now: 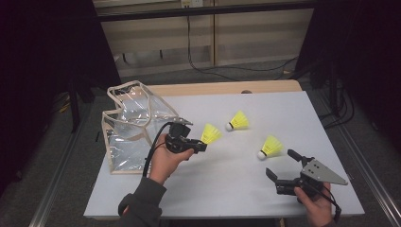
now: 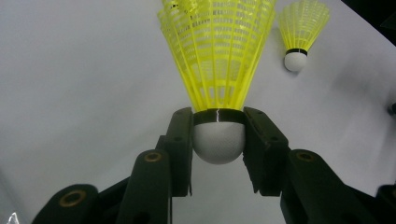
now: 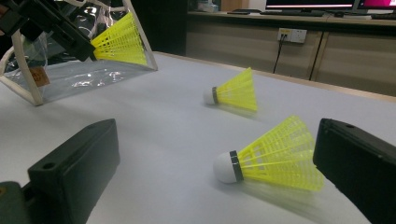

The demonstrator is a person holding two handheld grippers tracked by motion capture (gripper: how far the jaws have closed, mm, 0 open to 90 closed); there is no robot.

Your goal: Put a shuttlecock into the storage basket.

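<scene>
Left gripper (image 2: 218,140) clamped tight on the white cork base of a yellow plastic-skirted shuttlecock (image 2: 218,70), held off the white table (image 1: 227,189), just beside the clear plastic tote bag w/ beige trim (image 1: 135,127). Right gripper (image 1: 279,166) jaws wide, nothing held, near 2nd yellow shuttlecock (image 1: 269,147) lying on table.

White table (image 1: 293,118) with a pale wooden far edge, on a grey floor (image 1: 61,156). Behind it, beige cabinet doors (image 1: 255,33) with a wall socket (image 3: 289,35) and black cables (image 1: 227,68) hanging down to the floor. Dark on the far left and far right. Dim, even light.
</scene>
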